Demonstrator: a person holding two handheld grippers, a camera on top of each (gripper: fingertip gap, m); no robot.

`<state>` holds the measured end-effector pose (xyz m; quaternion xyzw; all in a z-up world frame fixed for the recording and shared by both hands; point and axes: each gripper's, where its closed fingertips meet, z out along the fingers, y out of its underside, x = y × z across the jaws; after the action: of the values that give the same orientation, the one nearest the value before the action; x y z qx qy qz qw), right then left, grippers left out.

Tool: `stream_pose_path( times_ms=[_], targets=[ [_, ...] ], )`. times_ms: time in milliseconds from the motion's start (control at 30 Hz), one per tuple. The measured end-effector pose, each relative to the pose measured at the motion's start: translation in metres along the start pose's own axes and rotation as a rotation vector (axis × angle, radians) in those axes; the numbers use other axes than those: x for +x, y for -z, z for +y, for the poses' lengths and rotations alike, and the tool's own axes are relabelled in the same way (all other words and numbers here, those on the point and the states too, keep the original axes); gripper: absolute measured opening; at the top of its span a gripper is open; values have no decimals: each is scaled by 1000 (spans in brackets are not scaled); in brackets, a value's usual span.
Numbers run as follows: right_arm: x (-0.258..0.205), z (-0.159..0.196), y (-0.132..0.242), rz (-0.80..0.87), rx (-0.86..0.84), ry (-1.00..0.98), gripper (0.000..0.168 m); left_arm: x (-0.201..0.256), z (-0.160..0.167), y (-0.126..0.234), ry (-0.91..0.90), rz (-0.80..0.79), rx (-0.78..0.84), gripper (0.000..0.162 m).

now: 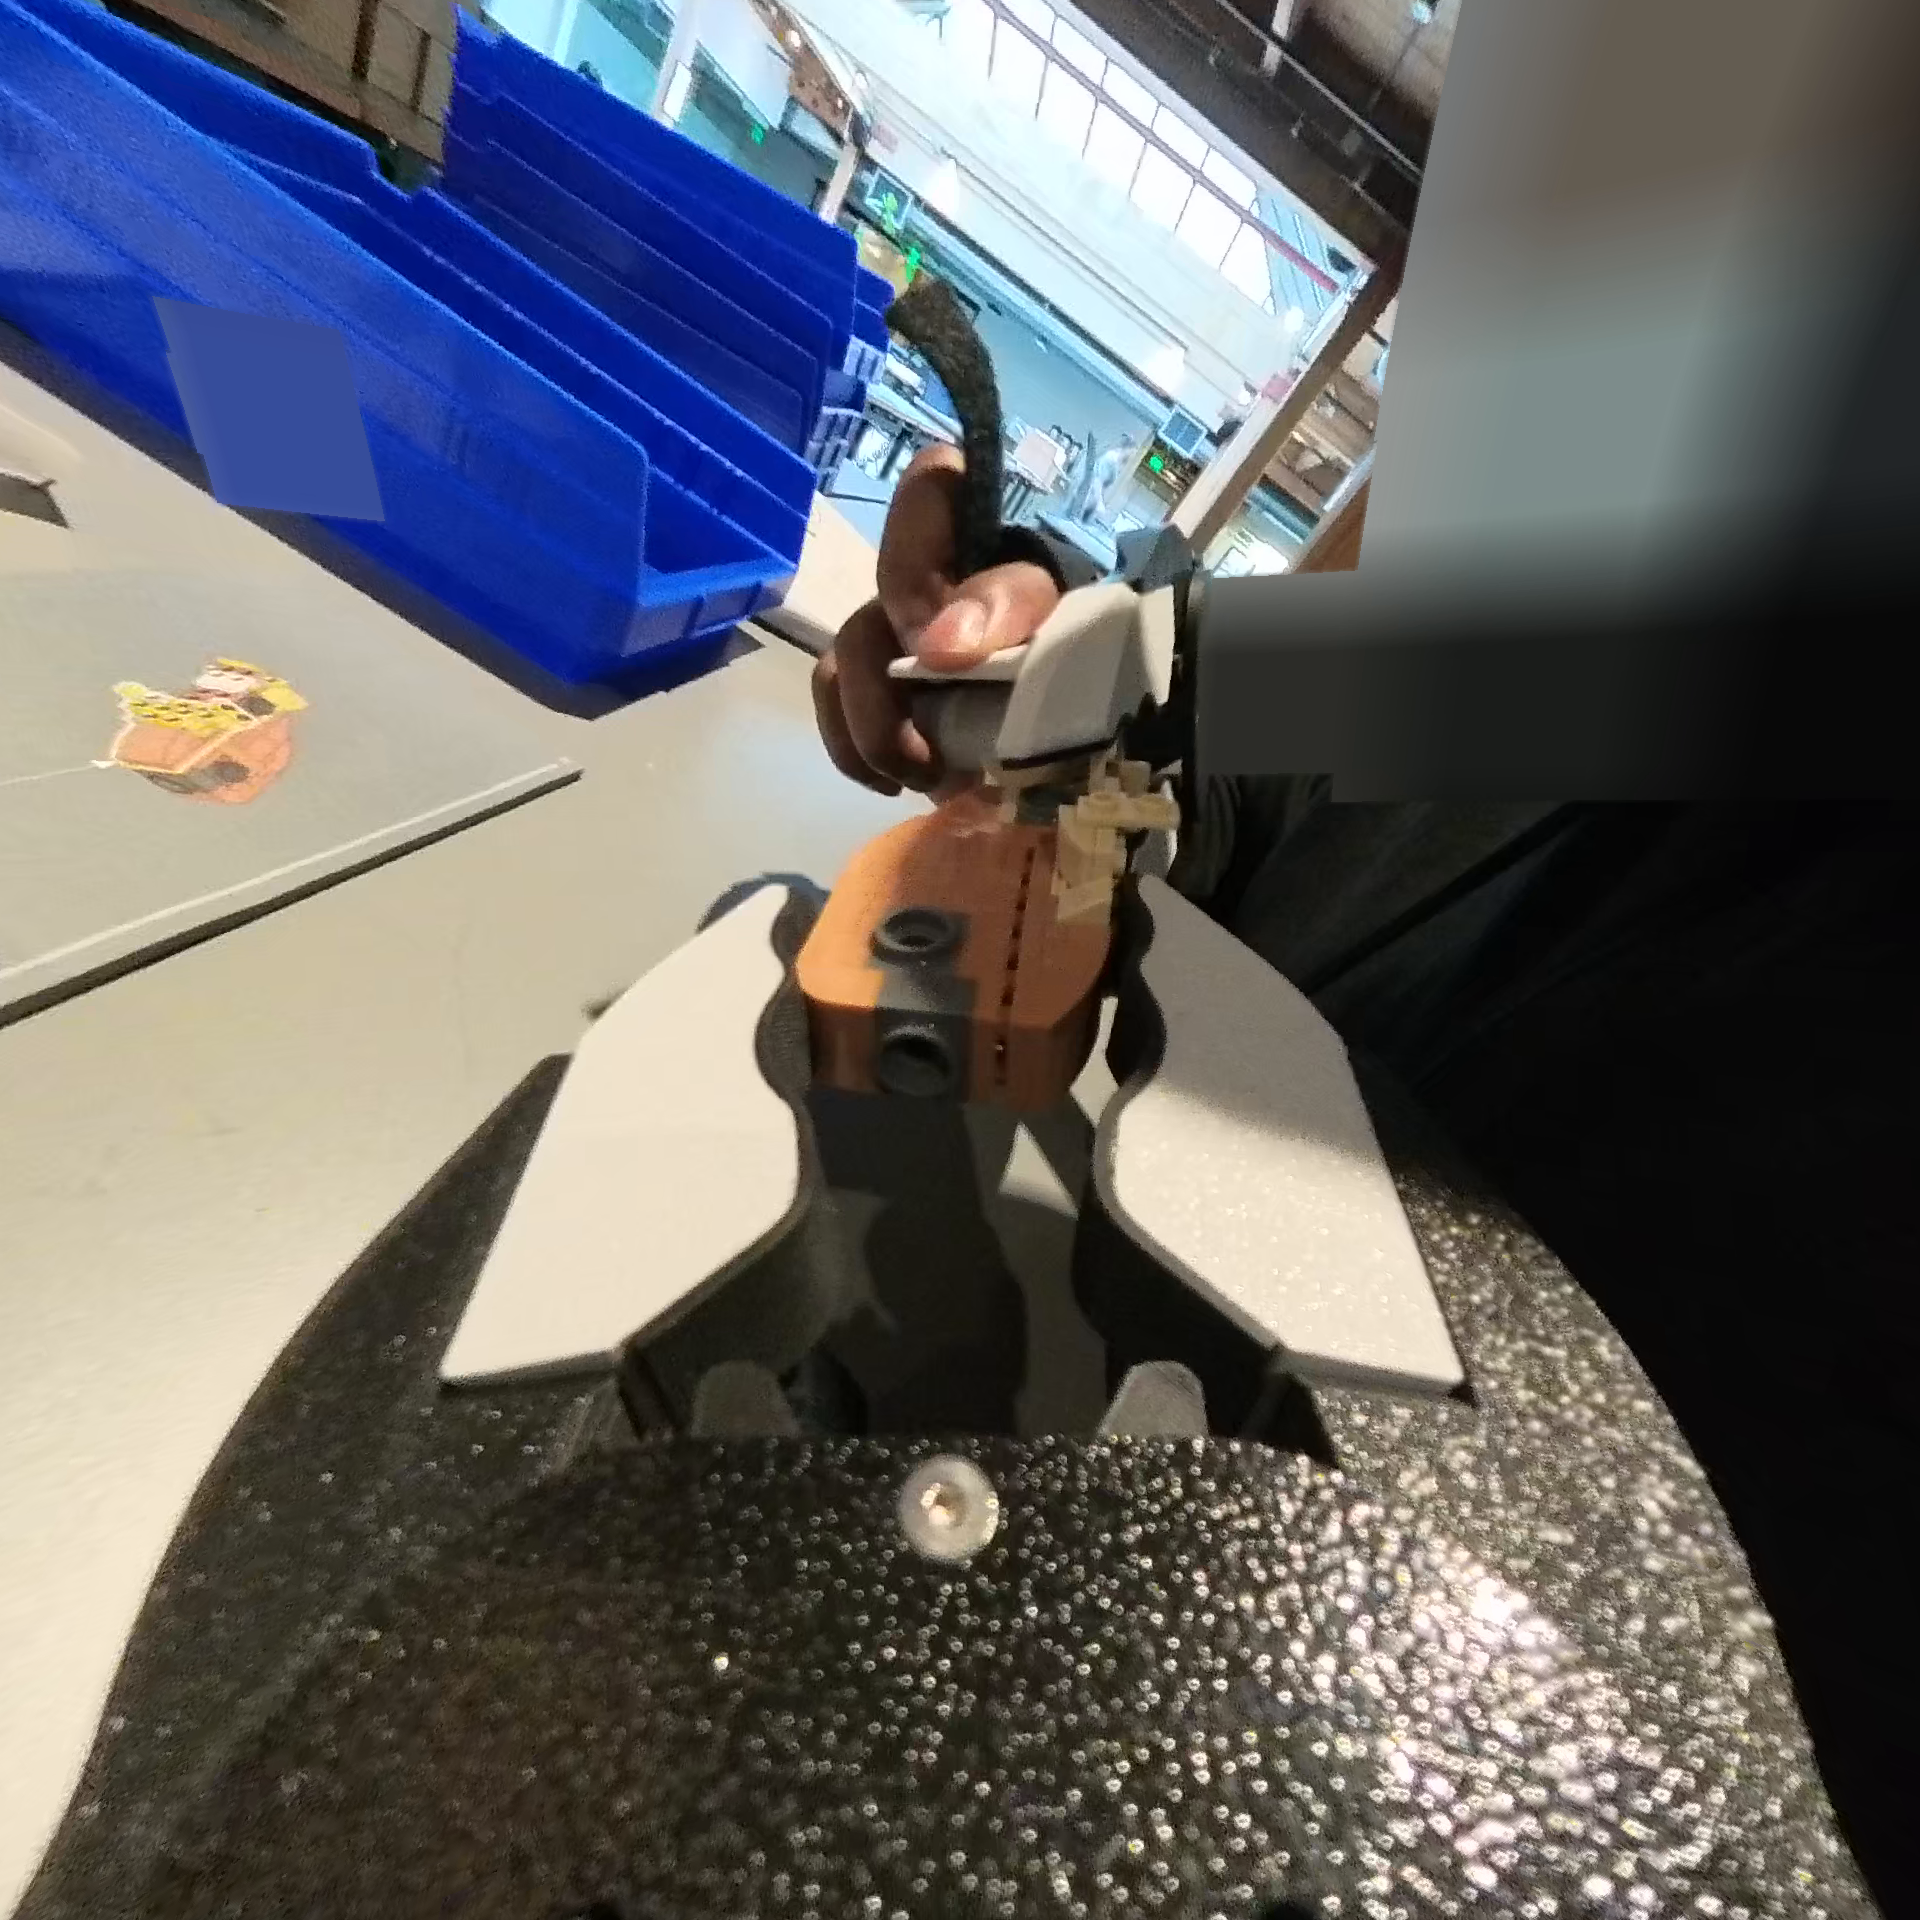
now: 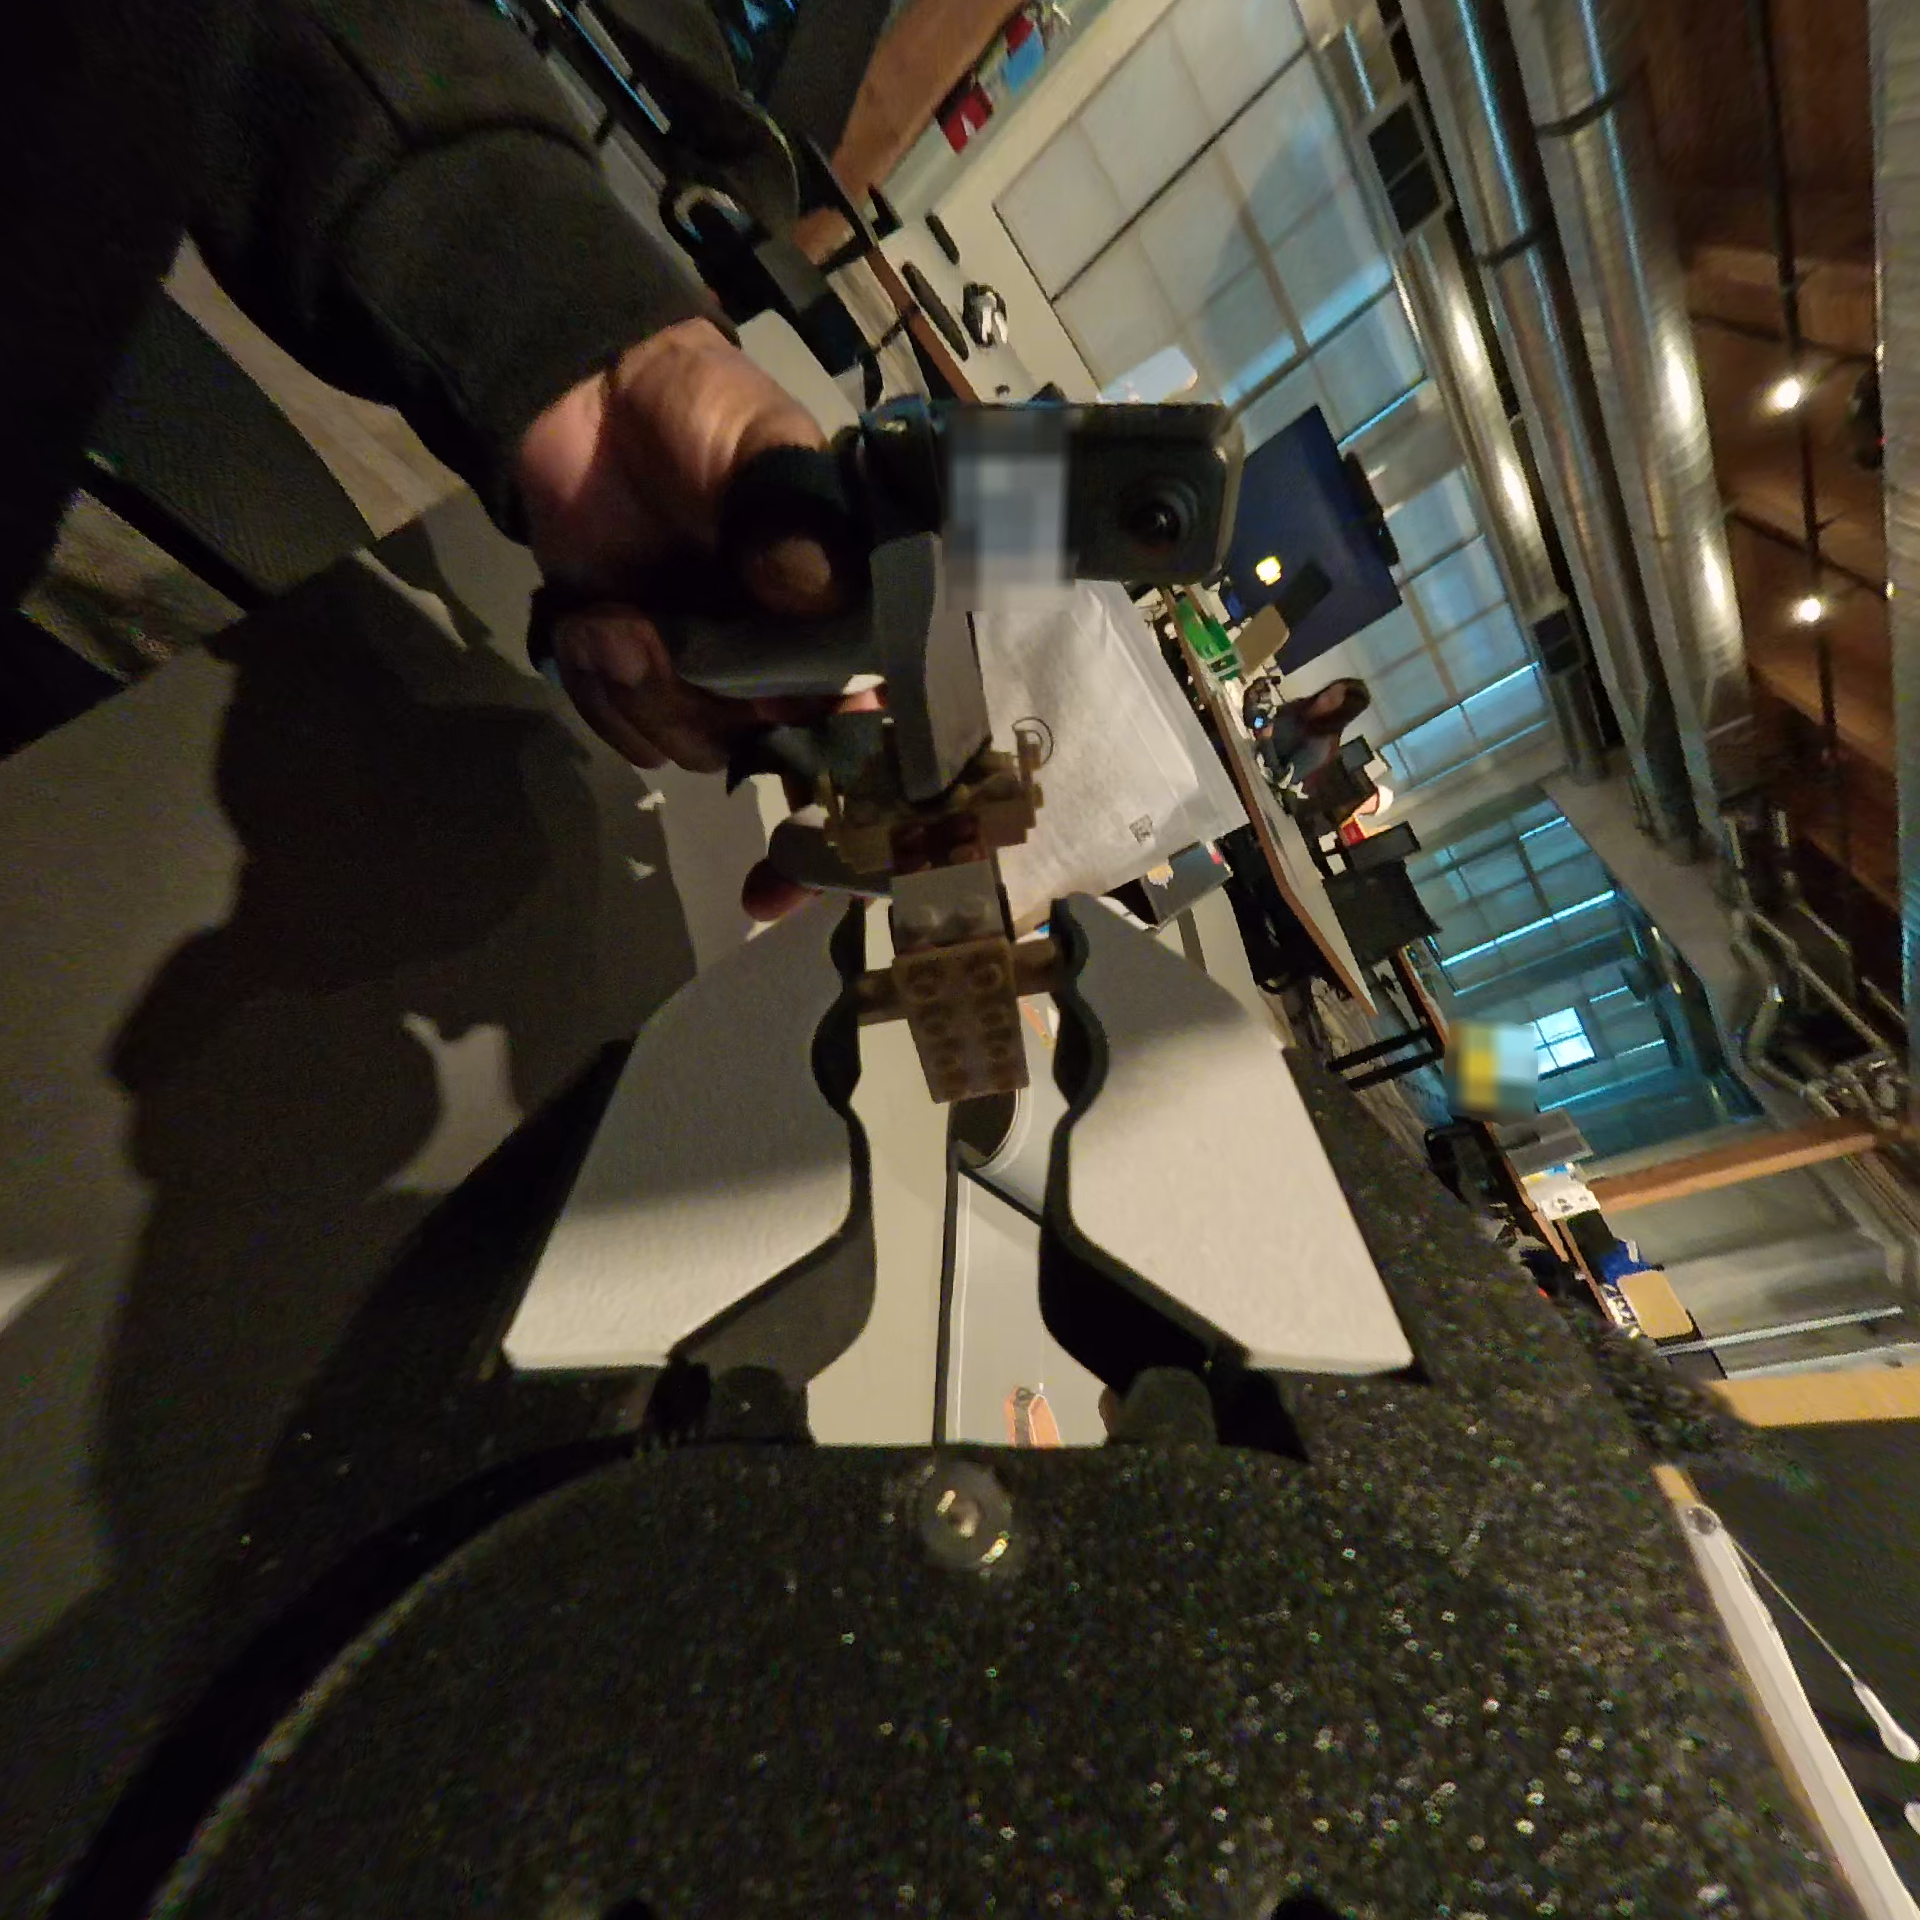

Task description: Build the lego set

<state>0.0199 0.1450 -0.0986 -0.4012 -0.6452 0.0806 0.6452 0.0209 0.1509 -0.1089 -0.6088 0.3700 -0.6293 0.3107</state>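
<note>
My left gripper (image 1: 956,997) is shut on the orange-brown lego model (image 1: 914,966) with black round sockets and holds it above the table. A tan cluster of small pieces (image 1: 1107,831) sits on its far end. My right gripper (image 1: 1091,748) meets that end from above. In the right wrist view my right gripper (image 2: 956,977) is shut on a brown studded plate with a cross bar (image 2: 961,1013). That plate joins a grey piece (image 2: 945,904) and the tan cluster (image 2: 935,821). The left gripper (image 2: 925,769) with its camera (image 2: 1143,499) faces me.
Blue storage bins (image 1: 468,364) stand in a row at the back left of the grey table (image 1: 208,1143). A sheet with a picture of the model (image 1: 208,738) lies left. A hand (image 1: 914,623) and a dark sleeve (image 2: 312,208) are close by. Less than 4 cm separates the two grippers' tips.
</note>
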Motion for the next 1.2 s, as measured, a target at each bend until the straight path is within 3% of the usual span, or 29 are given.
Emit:
stream_pose_path(
  times_ms=[1200],
  targets=[
    [-2, -10, 3, 33, 53, 97, 33, 10, 0, 1, -101, -17, -25, 54]
  ],
)
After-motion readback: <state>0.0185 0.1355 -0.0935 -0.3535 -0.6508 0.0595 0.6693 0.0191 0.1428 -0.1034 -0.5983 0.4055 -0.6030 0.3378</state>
